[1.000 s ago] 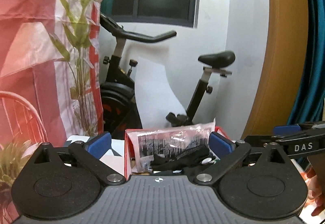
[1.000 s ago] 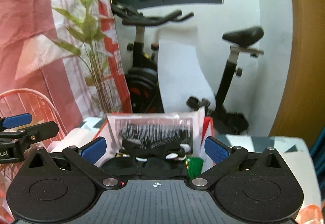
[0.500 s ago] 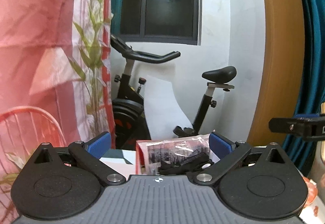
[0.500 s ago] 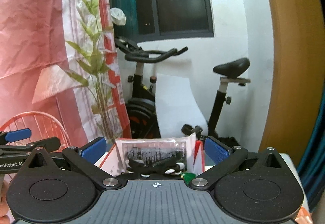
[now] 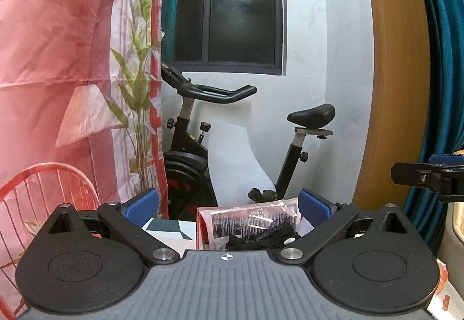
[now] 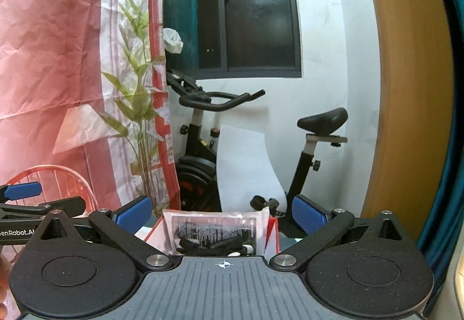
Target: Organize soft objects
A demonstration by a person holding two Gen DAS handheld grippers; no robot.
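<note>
Blue pads spread wide on the left gripper [image 5: 227,207], nothing between them; the right gripper [image 6: 221,211] gapes just the same. Low centre in both views, the clear packet [image 5: 250,220] of black fabric stands in a red box [image 6: 272,234]. Behind, an exercise bike [image 5: 232,146] fills mid-frame.

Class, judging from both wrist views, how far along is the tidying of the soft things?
Done: a plastic packet and black fabric item already sit in the red box. In hand: nothing; left gripper and right gripper are open, raised. Left: cannot tell; the table is mostly hidden.
</note>
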